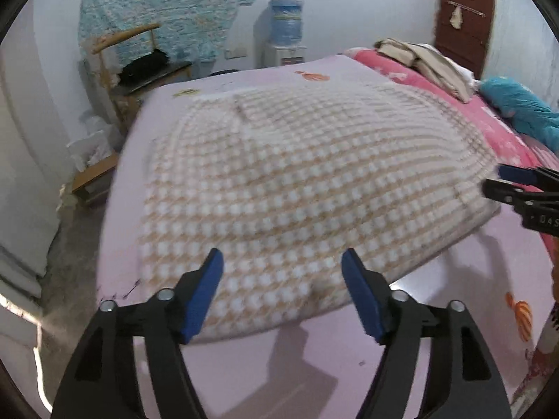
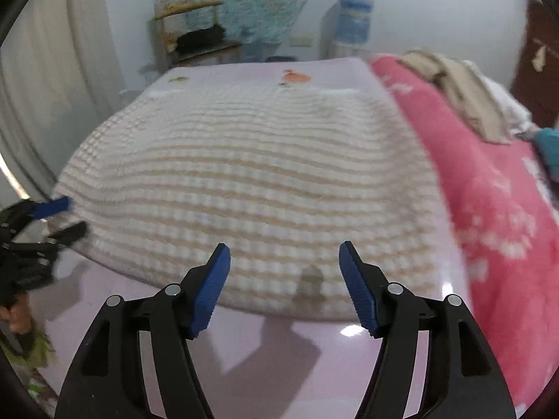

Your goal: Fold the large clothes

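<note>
On the bed [image 1: 244, 366], both grippers gape above the checked blanket [image 1: 297, 181]

A pink quilt [image 1: 454, 104] runs along the bed's edge at three o'clock with folded beige cloth [image 1: 429, 63] on it — toward twelve o'clock stand a water dispenser [image 1: 285, 35], a wooden chair [image 1: 139, 66] and a hanging turquoise cloth [image 1: 167, 3].

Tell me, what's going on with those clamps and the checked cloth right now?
Left gripper open, empty. Right gripper open, empty. Checked cloth lies spread on the bed, near edge just ahead. Nothing blocking.
</note>
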